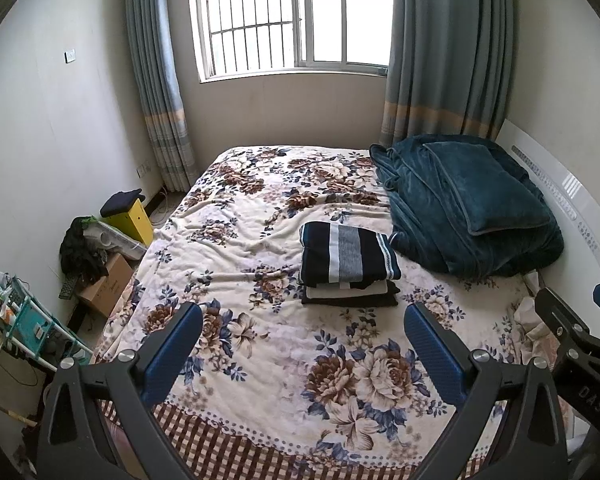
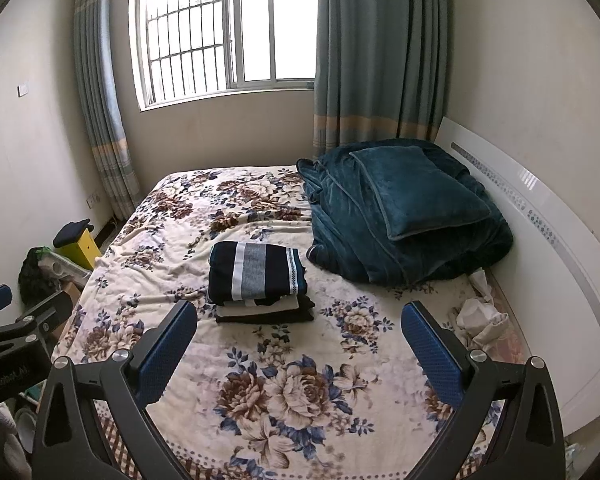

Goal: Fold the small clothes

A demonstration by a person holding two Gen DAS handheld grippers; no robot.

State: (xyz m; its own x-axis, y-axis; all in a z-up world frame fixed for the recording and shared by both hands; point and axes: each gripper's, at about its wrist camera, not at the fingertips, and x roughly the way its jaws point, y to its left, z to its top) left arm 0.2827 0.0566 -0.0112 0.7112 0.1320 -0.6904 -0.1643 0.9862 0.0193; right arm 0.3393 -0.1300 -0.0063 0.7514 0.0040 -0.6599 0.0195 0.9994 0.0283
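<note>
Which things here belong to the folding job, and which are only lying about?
For the job: folded clothes stack; crumpled pale garment; floral bedspread; left gripper and right gripper, both open and empty.

Lying about: teal blanket; yellow box; cardboard box.

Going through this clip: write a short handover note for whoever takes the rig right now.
Left gripper: open, empty, above the bed's near end.
Right gripper: open, empty, alongside it.
Folded stack: mid-bed, striped piece on top, a white and dark pieces under it.
Crumpled white cloth: unfolded, by the headboard, right of the stack.
Teal blanket behind, likely not part of the job.
Left: probably fold the white cloth and add it.
</note>
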